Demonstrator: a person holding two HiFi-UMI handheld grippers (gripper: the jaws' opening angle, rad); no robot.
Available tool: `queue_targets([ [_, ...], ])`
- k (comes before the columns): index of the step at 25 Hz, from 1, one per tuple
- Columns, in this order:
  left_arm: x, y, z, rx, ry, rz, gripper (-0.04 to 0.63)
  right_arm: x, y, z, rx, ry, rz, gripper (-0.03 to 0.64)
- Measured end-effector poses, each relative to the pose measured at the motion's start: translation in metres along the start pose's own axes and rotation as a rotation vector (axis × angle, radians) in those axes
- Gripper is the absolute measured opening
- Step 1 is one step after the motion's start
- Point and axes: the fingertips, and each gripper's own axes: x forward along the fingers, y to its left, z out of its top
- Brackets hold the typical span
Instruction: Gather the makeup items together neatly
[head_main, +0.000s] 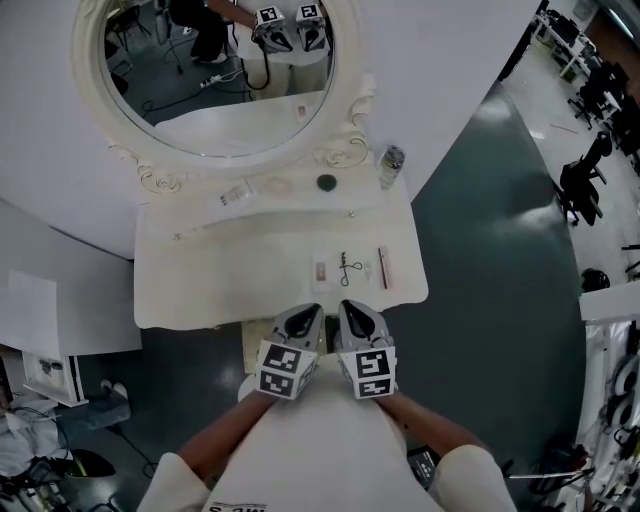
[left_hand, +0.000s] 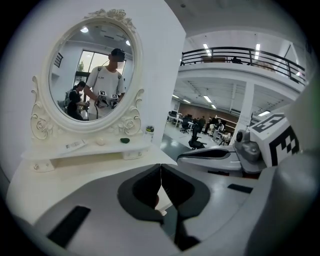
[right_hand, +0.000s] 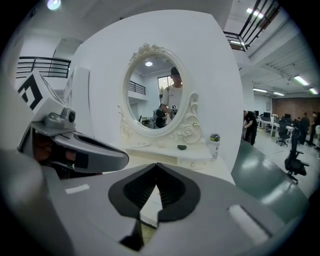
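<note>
I hold my left gripper (head_main: 312, 312) and right gripper (head_main: 347, 306) side by side just off the front edge of the tabletop (head_main: 200, 290). Both pairs of jaws are pressed fully together with nothing between them. The makeup lies in two lots. Near the front edge, in a short row close together, I count one small card (head_main: 320, 269), one curler (head_main: 349, 268), one tiny white piece (head_main: 366, 270) that I cannot identify, and one pencil (head_main: 382, 268). Well behind them, on the shelf (head_main: 300, 203) under the mirror (head_main: 215, 80), are one tube (head_main: 237, 193), one pink disc (head_main: 280, 186) and one green disc (head_main: 326, 182), spaced apart, with one bottle (head_main: 391, 166) at the far right end. I judge this fits two stages: the front row may be a finished gathering with my grippers drawn clear, or the shelf things may yet need to join it. If more gathering is due, it calls for spreading a pair of jaws before reaching across, and a low, careful pinch, since the discs and card lie flat.
</note>
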Motion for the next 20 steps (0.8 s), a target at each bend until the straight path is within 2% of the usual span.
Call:
queue_targets([
  [7,-0.004,0.003,0.006,0.001,-0.026,0.022,0.011,0.006,0.008,0.005,-0.04,0.045,0.104,0.001],
  [16,-0.001,0.001,0.012,0.038,-0.032,0.035,0.011,0.002,0.001,0.01,-0.044,0.044,0.118,0.002],
  [20,-0.001,0.001,0.012,0.028,-0.031,0.044,0.011,0.002,-0.001,0.008,-0.05,0.045,0.099,0.002],
])
